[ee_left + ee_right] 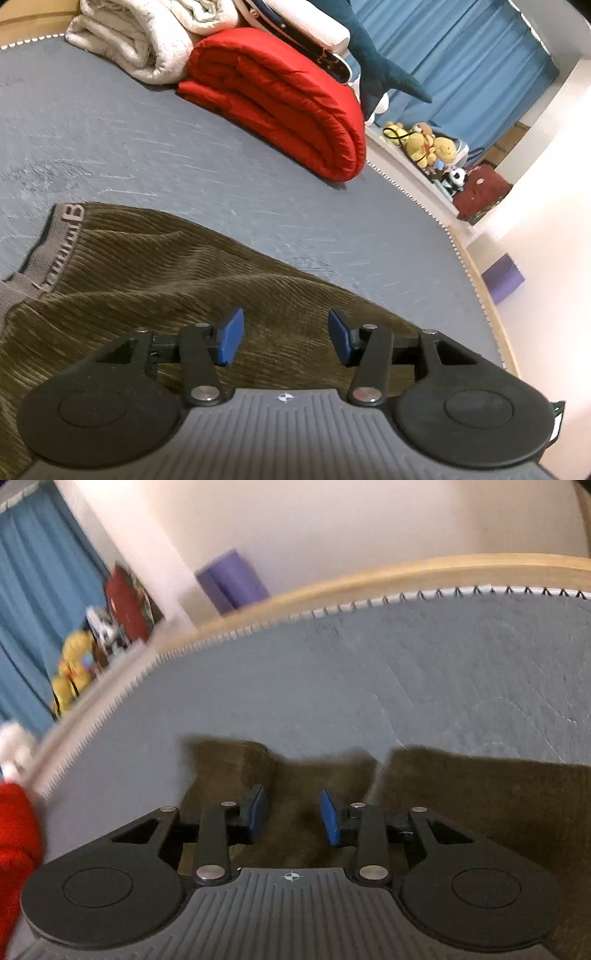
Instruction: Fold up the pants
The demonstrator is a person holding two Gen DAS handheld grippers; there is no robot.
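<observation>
Left wrist view shows the olive corduroy pants (155, 273) spread on the grey bed (184, 147), the left gripper (286, 338) open above them. The right gripper (293, 818), also open, hovers over the leg ends (332, 775). Folding seems about to start; next each must pinch fabric. The waistband (62, 240) shows a "B".

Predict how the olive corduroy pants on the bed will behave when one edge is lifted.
The olive corduroy pants already lie in soft ripples, so they will probably drape and sag rather than hold shape. Their ribbed pile looks grippy, so the left tool is unlikely to slip. The thick fabric may feel fairly heavy.
</observation>
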